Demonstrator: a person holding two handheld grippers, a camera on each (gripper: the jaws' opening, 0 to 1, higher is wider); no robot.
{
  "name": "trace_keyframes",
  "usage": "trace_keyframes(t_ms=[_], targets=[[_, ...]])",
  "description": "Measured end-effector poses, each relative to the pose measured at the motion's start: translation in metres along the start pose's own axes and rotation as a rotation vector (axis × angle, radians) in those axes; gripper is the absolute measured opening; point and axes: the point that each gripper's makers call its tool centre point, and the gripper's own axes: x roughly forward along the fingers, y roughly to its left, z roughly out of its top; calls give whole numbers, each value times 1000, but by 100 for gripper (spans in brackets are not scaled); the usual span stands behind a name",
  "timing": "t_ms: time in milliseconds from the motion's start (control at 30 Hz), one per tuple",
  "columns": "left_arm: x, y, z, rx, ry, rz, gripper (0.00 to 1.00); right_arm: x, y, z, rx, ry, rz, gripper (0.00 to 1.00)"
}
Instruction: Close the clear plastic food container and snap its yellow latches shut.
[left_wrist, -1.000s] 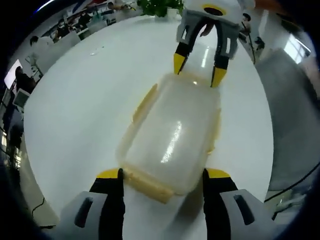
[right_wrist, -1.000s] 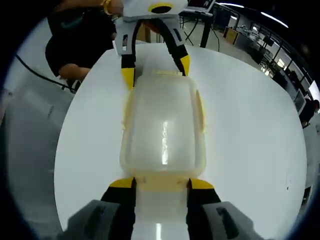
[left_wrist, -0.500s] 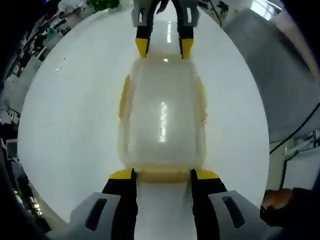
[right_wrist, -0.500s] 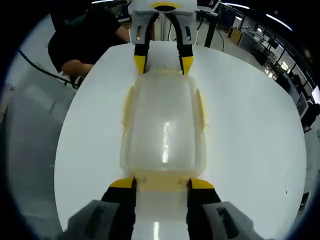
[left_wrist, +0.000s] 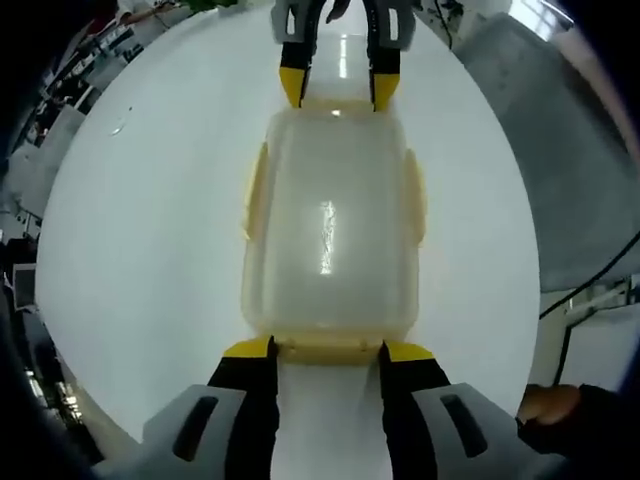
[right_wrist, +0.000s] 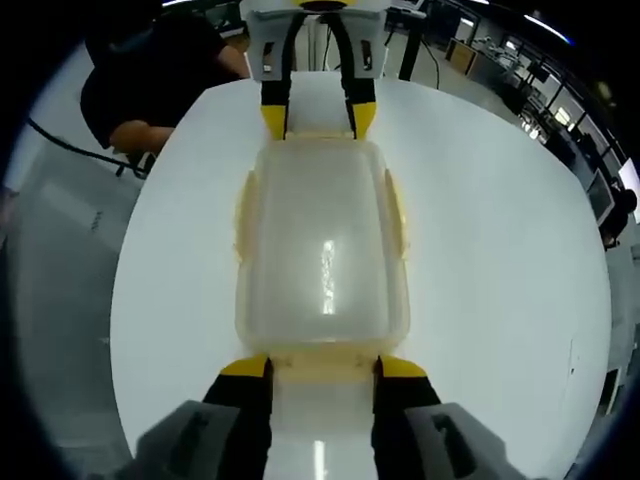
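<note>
White round table (left_wrist: 150, 250) carries the clear container (left_wrist: 330, 225), lid already down. The left gripper (left_wrist: 327, 350) and right gripper (right_wrist: 323, 366) stand at opposite ends, each spread apart around an end latch. The side latches (left_wrist: 253, 190) flare outward, so snapping apparently remains.

Container: clear plastic food container (left_wrist: 330, 225), rectangular with rounded corners, lying flat on the white surface (left_wrist: 150, 230), long axis running away from each camera.
Lid: translucent lid (right_wrist: 322, 235) seated on the base, a bright glare streak along its middle.
Side latches: yellow latches (left_wrist: 255, 190) on both long sides, standing slightly out from the walls rather than pressed flush.
End latches: a yellow latch (left_wrist: 328, 350) at the near end in the left gripper view; another latch (right_wrist: 322, 368) at the near end in the right gripper view, pale yellow, whether snapped cannot be told.
</note>
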Motion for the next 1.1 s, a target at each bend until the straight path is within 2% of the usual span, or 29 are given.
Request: trace_keyframes(t_ms=[100, 233, 400, 467, 700, 1100], targets=[[-1, -1, 0, 4, 4, 16, 37, 0, 1, 0, -2, -10, 0, 36], [-3, -5, -1, -12, 33, -6, 37, 0, 5, 1, -15, -4, 8, 36], [-17, -9, 2, -13, 49, -13, 37, -2, 12, 2, -1, -16, 29, 36], [-23, -12, 5, -26, 38, -15, 37, -7, 12, 1, -27, -2, 21, 36], [-42, -10, 11, -23, 33, 12, 37, -29, 10, 7, -24, -37, 7, 36], [-67, -11, 35, 1, -6, 60, 37, -65, 12, 3, -33, -40, -28, 36]])
